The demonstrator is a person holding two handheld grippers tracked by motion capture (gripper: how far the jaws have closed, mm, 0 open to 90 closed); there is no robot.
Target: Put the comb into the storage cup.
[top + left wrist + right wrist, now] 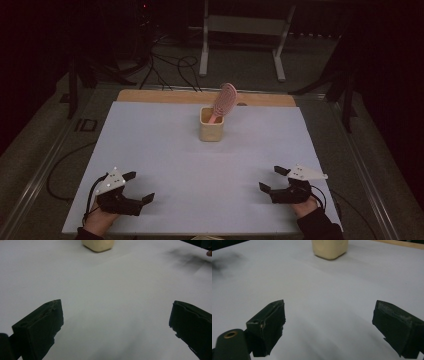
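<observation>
The left gripper (139,187) is resting at the near left of the white desk (165,165), jaws wide. Ahead, centred, a pink plastic hairbrush (224,101) is leaning rightward in a cream square cup (211,129), roughly equidistant. The right gripper (273,178) is waiting, jaws wide.

Your left gripper (138,186) is black, with a pale grey three-cornered plate carrying small white dots; its cable is black. Your right gripper (273,179) is the same black, its plate plain white-grey. In the right gripper view, a brass-coloured ring shows on the black body beside the jaw. Table (165,165) surface: uniform pale grey-white, no pattern; a bare tan wood strip (150,96) runs along the far edge. Cup (211,126) near the far edge: plain cream-beige. Brush (224,101) in the cup: pink all over. Your sleeve (320,226) at the near right corner: dark, near black.
</observation>
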